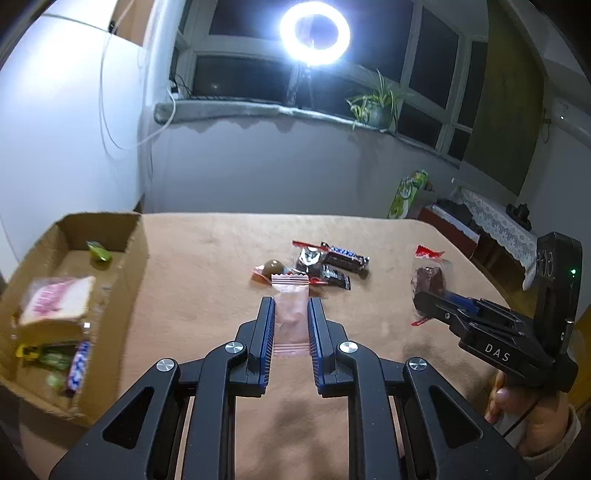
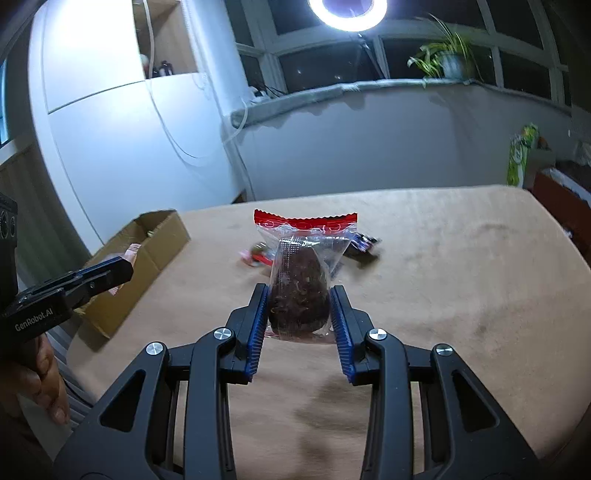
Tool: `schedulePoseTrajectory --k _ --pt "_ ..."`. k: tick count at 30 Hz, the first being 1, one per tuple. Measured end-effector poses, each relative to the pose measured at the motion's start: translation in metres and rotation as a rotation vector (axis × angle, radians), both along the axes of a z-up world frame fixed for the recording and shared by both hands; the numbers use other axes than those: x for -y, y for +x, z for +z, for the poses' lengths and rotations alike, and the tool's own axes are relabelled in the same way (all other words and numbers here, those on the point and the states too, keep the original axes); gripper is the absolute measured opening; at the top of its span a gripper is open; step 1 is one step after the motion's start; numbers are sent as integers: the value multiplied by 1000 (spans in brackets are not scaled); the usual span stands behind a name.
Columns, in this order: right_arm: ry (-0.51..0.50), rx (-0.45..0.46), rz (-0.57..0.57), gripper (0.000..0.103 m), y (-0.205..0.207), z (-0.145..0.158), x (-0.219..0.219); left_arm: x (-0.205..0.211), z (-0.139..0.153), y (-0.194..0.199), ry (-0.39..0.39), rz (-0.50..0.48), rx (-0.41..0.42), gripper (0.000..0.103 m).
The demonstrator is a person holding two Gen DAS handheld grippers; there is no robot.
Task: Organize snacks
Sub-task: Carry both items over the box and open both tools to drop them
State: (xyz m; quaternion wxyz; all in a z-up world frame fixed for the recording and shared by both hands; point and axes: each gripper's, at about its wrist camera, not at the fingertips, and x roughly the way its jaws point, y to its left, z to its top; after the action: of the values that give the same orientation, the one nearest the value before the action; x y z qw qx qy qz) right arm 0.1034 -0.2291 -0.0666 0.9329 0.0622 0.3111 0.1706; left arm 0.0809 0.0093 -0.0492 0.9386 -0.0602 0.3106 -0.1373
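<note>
My left gripper (image 1: 291,306) is shut on a small pink sachet (image 1: 291,314) and holds it above the tan table. My right gripper (image 2: 298,295) is shut on a clear packet with a red top holding a dark brown cake (image 2: 299,291); it also shows in the left wrist view (image 1: 430,282). A cardboard box (image 1: 135,251) stands at the table's left with several snacks inside, among them a pink-and-white bread packet (image 1: 55,301). A pile of loose snacks (image 1: 325,264) lies mid-table, including a dark chocolate bar (image 1: 345,254).
The table (image 2: 461,277) has a tan cloth with rounded far corners. The box also shows at the left in the right wrist view (image 2: 147,251). A ring light (image 1: 314,33) and a potted plant (image 1: 373,105) stand on the windowsill behind. Furniture stands at the right.
</note>
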Motion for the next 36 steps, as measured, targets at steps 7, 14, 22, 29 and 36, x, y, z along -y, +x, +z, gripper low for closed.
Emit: schedulePoseTrajectory --k 7,14,22,29,36 --pt "-21 38 57 35 -6 21 -34 -23 11 -14 -14 34 39 16" --pt "-51 46 116 35 -4 29 -73 -56 16 -23 -10 81 71 16" --pt "-88 44 209 35 4 31 -129 -106 14 -30 -4 163 85 16" --pt "-110 45 322 35 13 30 -191 -152 5 -33 -1 250 67 16" --pt "-126 57 435 35 30 29 -254 -185 -10 -31 1 305 32 16"
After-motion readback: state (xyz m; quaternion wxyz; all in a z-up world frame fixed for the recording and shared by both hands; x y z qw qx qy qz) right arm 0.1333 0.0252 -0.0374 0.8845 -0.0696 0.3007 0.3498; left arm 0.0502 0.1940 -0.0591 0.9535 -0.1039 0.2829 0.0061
